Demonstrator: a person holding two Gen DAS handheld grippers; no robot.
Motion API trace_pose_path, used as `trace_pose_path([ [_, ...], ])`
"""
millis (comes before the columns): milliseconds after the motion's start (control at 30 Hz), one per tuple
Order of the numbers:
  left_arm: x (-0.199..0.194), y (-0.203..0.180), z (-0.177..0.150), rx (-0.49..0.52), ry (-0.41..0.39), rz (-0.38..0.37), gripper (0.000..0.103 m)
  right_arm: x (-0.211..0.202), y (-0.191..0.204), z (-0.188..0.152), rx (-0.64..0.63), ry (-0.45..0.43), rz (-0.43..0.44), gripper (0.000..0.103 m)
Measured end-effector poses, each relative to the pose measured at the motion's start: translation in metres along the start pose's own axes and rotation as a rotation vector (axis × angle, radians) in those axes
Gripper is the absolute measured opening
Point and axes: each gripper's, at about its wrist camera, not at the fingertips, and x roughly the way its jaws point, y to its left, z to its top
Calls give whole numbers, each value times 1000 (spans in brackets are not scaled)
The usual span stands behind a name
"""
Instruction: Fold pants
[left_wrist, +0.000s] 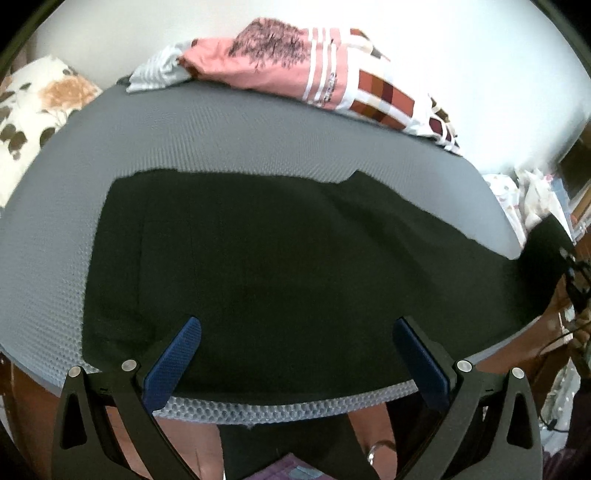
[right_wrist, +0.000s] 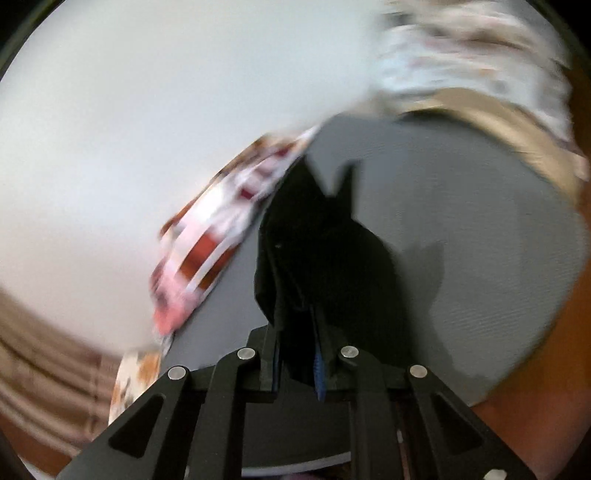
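Two grippers work over dark pants (left_wrist: 280, 266) spread flat on a grey mat (left_wrist: 229, 129). The left gripper (left_wrist: 295, 354) hovers above the near edge of the cloth, its blue pads (left_wrist: 173, 365) spread wide with nothing between them. The right gripper (right_wrist: 299, 354) is clenched on a bunched end of the pants (right_wrist: 321, 240), lifted off the mat (right_wrist: 480, 240); this view is blurred. A pile of pink and checked clothes (left_wrist: 314, 77) lies along the mat's far edge.

left wrist over pants (left_wrist: 258, 258), right wrist close — blurred
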Motion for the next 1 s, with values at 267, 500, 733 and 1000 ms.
trace_pose_path([
  [267, 7, -10, -3, 26, 46, -36, 103, 124, 93, -104, -266, 282, -22, 14],
  [500, 12, -14, -2, 22, 63, -59, 103, 163, 117, -171, -490, 369, -106, 14],
  [733, 14, -18, -3, 35, 74, -60, 103, 170, 136, -193, -630, 385, -130, 14],
  [1000, 15, -11, -3, 3, 82, -65, 103, 162, 129, -180, -431, 501, 191, 45],
])
